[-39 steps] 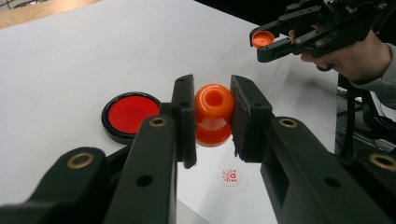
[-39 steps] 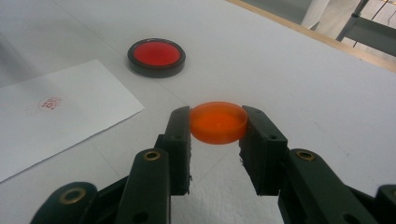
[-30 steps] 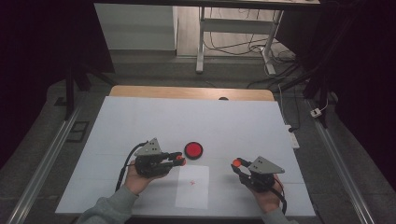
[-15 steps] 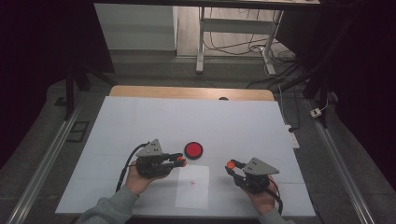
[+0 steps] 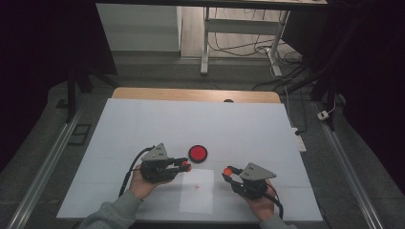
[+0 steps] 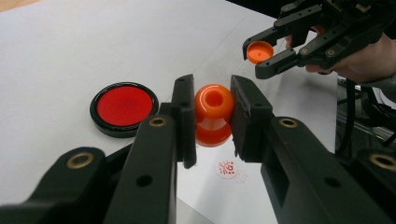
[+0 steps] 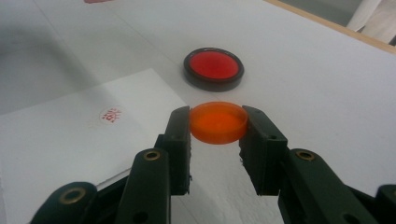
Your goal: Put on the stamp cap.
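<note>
An orange knob-shaped stamp (image 6: 213,114) is clamped between the jaws of my left gripper (image 5: 186,166), held just above a white paper sheet (image 5: 197,200). That sheet bears a small red stamp mark (image 6: 227,168). My right gripper (image 5: 227,171) is shut on a flat orange cap (image 7: 218,121) and hovers at the sheet's right edge, facing the left gripper. In the left gripper view the cap (image 6: 259,51) shows its hollow side. A round red ink pad (image 5: 197,153) in a black case lies on the table just behind the two grippers.
A white board (image 5: 143,124) covers the table, with a wooden edge (image 5: 191,94) at the back. Metal rails (image 5: 47,162) run along both sides. A power strip (image 5: 299,140) lies off the board's right edge.
My right gripper has moved left with the cap, closer to the paper and the left gripper. The left gripper has stayed where it was.
</note>
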Tool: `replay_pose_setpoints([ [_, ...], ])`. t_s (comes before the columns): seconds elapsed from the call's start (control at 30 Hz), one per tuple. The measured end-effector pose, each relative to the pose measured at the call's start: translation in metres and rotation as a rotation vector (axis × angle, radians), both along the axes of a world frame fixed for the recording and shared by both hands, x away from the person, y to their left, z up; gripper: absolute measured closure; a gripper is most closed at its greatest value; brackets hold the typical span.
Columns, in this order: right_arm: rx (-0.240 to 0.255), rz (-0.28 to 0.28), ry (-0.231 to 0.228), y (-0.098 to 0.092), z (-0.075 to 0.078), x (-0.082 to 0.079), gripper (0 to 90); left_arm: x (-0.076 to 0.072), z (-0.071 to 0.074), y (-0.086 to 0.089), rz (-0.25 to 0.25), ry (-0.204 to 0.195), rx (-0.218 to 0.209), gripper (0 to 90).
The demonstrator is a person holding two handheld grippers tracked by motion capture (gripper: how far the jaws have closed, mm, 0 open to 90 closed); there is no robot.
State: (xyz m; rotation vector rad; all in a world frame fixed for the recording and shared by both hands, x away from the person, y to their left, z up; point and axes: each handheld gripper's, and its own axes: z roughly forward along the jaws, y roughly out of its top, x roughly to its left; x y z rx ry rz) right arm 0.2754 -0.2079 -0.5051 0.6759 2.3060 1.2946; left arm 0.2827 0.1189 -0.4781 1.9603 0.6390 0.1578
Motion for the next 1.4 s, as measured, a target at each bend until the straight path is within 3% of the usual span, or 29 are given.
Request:
replay_pose_setpoints([
  [0.67, 0.003, 0.078, 0.023, 0.027, -0.003, -0.003, 63.9, 0.0, -0.003, -0.005, -0.012, -0.001, 0.018, 72.3],
  [1.1, -0.02, 0.153, 0.029, 0.059, -0.008, -0.004, 63.9, 0.0, -0.004, -0.005, -0.013, 0.0, 0.025, 72.3],
  [1.4, -0.029, 0.168, 0.032, 0.066, -0.01, -0.007, 63.9, 0.0, -0.004, -0.006, -0.016, -0.001, 0.025, 72.3],
])
